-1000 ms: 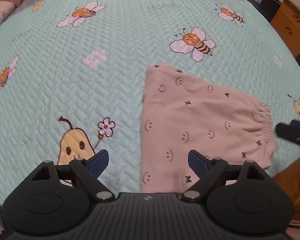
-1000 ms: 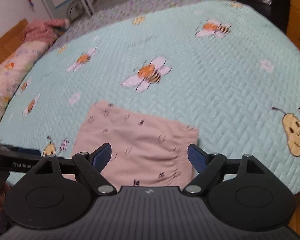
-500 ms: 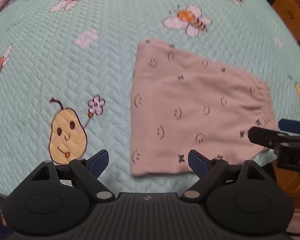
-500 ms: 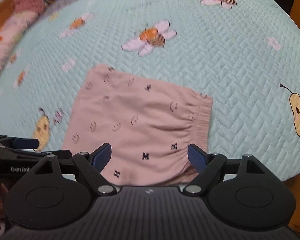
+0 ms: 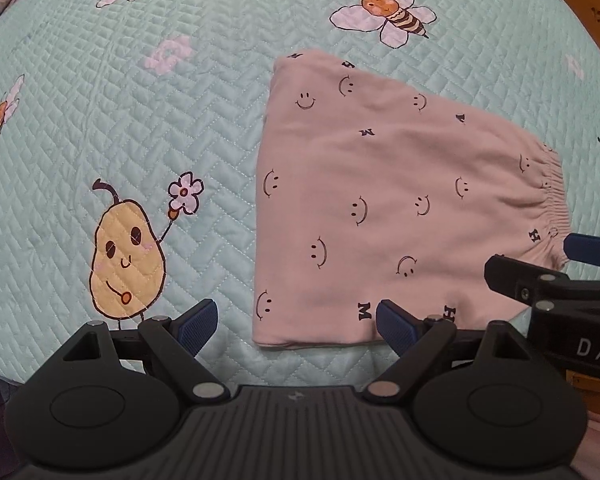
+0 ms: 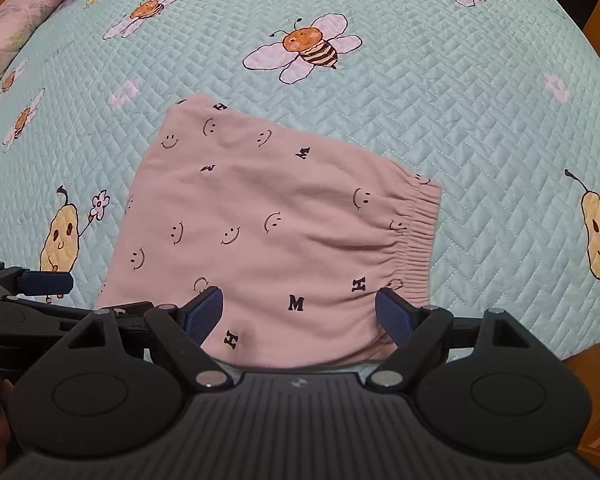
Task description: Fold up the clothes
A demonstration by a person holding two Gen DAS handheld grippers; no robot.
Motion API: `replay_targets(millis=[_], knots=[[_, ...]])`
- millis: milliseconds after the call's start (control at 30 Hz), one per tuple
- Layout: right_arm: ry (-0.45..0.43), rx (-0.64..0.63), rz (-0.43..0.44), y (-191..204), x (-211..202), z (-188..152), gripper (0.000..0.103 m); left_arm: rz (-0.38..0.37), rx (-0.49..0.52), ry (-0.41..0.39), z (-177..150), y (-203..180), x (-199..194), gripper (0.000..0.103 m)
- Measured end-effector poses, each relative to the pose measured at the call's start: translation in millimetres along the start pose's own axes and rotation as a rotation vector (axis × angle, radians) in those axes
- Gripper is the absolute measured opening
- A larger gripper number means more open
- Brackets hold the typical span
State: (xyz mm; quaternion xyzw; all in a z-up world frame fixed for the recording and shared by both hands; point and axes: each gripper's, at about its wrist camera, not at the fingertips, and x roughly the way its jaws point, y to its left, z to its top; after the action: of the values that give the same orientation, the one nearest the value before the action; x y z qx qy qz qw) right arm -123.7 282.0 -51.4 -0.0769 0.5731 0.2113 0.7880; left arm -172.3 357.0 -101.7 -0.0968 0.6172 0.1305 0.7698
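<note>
Reading "M" and "H" – letters dotting the folded pink shorts (image 6: 276, 216).

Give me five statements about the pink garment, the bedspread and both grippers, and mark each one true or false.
1. The pink garment lies flat on the bedspread. True.
2. The left gripper has its jaws clamped on the cloth. False: they stand wide open, holding nothing.
3. The garment's elastic waistband sits at its right side in the right wrist view. True.
4. The bedspread is plain white. False: it is light green with bees and pears.
5. The right gripper is open. True.
</note>
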Motion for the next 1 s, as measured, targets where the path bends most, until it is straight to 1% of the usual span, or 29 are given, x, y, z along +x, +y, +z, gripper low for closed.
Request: replay_targets(millis=[333, 500, 1000], knots=[[0.034, 0.002, 0.020, 1.0, -0.1, 5.9, 0.084, -0.014, -0.008, 0.032, 3.8, 2.7, 1.3, 0.090], [0.034, -0.017, 0.006, 4.8, -3.4, 7.7, 0.084, -0.005, -0.004, 0.026, 6.1, 3.0, -0.9, 0.090], [0.019, -0.008, 0.029, 3.1, -4.3, 6.0, 0.084, 0.005, -0.004, 0.014, 4.3, 2.8, -1.9, 0.090]])
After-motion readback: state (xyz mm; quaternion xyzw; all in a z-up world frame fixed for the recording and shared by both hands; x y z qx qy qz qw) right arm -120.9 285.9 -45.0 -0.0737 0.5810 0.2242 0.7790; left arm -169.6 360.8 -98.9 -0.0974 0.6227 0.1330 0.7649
